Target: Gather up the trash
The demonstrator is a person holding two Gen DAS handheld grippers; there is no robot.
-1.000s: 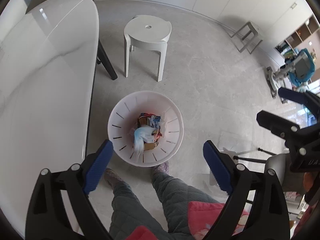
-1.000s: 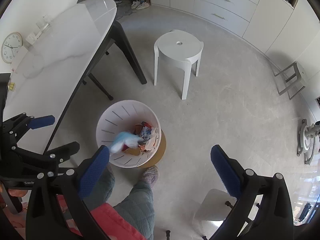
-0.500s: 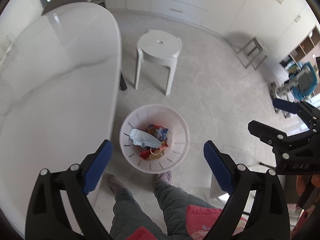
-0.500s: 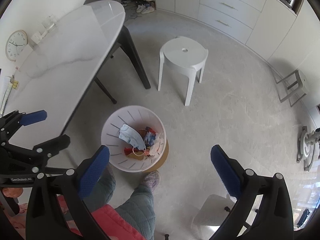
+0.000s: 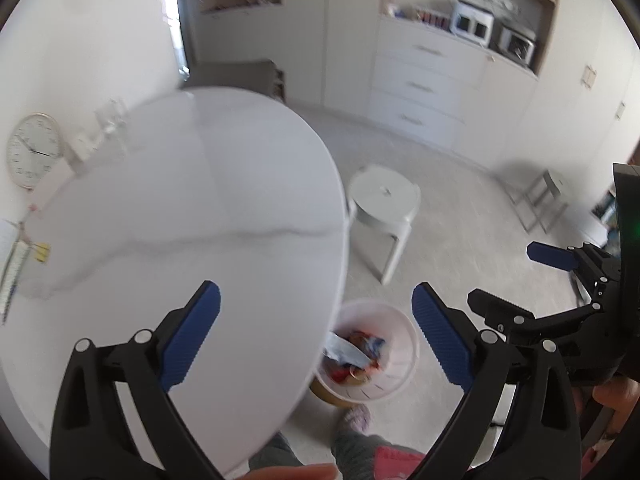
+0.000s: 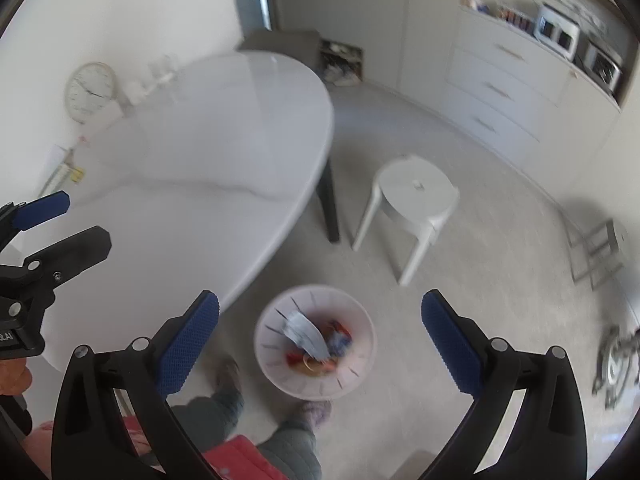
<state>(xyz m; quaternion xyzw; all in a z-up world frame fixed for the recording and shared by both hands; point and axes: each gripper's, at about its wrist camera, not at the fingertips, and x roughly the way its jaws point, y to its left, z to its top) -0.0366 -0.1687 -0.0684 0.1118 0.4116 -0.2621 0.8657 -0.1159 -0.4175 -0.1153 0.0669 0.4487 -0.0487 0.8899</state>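
Standing beside one table (image 6: 208,152), one bin (image 6: 316,344) holds one mask (image 6: 304,330); both grippers' jaws released.

A home dining-kitchen area: a white oval table (image 6: 208,152), a round wall clock (image 6: 91,91), a white plastic stool (image 6: 416,196), cream drawer cabinets (image 5: 420,92) with small countertop ovens (image 5: 472,24) (blurred), and shoes (image 6: 340,72) by a doorway.

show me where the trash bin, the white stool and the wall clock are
trash bin (image 6: 362,376), right wrist view, bare inner wall on its right side.
white stool (image 6: 416,186), right wrist view, middle of the round seat.
wall clock (image 5: 34,150), left wrist view, centre of the dial.
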